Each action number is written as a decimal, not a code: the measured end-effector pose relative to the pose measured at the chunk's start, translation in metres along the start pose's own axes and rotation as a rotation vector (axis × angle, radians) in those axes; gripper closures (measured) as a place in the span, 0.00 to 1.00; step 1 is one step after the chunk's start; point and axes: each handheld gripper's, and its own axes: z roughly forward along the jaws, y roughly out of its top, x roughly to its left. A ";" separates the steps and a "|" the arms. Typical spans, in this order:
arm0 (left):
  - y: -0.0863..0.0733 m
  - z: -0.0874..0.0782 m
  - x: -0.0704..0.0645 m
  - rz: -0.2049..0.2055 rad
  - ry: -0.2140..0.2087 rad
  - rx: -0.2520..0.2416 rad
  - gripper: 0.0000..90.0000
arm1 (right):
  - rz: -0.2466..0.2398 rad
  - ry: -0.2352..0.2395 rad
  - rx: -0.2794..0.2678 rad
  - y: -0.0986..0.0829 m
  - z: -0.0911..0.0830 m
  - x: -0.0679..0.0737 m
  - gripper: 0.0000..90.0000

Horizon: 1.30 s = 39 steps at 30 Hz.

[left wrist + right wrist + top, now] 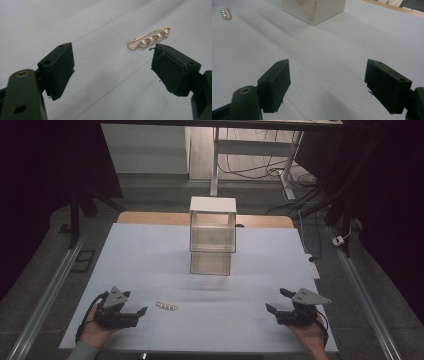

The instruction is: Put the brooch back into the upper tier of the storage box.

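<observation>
Four white pearls sat in a row on the pearl pin (150, 38), with small gold rings between them and a thin gold wire bar running along one side to a looped clasp end. Pin lay flat on the pale tabletop (250, 270), lower left of centre in the high view, just right of the left tool (136, 312). Left tool was released, jaws wide apart, nothing between them; in its own view the pin lay upper right, just beyond the right-hand jaw tip, not touching. Right tool (277, 302) sat lower right in the high view, also released and empty, well apart from the pin. Clear box (212, 237) with white top stood at centre frame.
</observation>
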 end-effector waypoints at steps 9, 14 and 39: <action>0.029 -0.007 0.000 0.052 -0.045 0.010 0.25 | -0.001 0.009 -0.003 0.001 0.001 0.000 0.23; 0.038 -0.005 0.000 0.072 -0.065 0.026 0.25 | -0.003 0.012 0.003 0.002 0.002 0.000 0.23; 0.088 0.036 -0.005 0.246 -0.188 0.198 0.28 | 0.000 0.031 0.013 0.001 0.006 0.001 0.23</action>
